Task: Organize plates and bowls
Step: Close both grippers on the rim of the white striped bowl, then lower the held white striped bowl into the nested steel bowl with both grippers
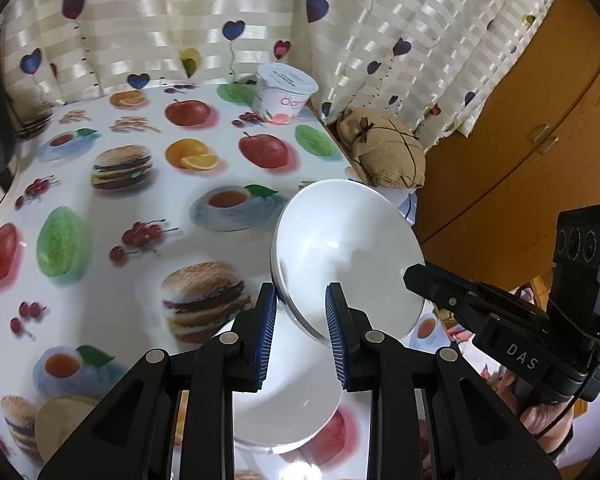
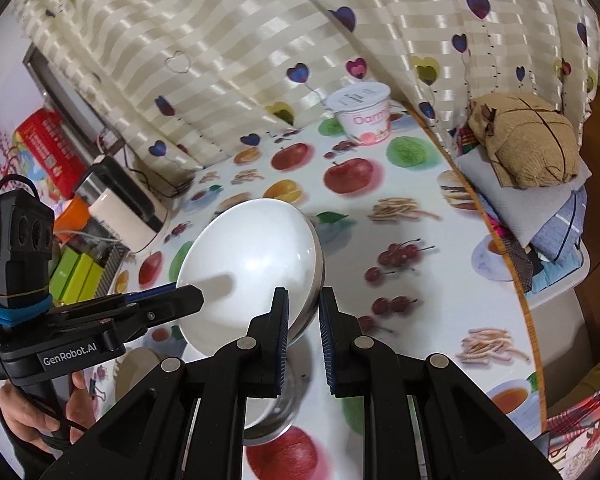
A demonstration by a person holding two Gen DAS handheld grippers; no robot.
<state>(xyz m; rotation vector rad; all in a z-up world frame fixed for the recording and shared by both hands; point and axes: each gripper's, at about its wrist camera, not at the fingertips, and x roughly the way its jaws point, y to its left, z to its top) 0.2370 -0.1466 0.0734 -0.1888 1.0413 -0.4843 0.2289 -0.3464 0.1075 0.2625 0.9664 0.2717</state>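
A white bowl (image 1: 348, 248) (image 2: 252, 264) hangs tilted above the fruit-print table (image 1: 120, 208) (image 2: 412, 248), held by both grippers at opposite rims. My left gripper (image 1: 301, 289) is shut on its near-left rim, and it shows from the side in the right wrist view (image 2: 194, 295). My right gripper (image 2: 304, 292) is shut on the bowl's right rim, and its tip (image 1: 411, 275) reaches the far rim in the left wrist view. Directly beneath rests a second white bowl (image 1: 288, 408) (image 2: 274, 408) on the table, partly hidden by the fingers.
A yogurt tub (image 1: 284, 94) (image 2: 364, 118) stands at the table's far edge by the heart-print curtain (image 1: 204, 20). A burlap bundle (image 1: 384, 152) (image 2: 528, 140) lies off the right edge, near an orange cabinet (image 1: 532, 128). Boxes and an appliance (image 2: 116, 196) crowd the left side.
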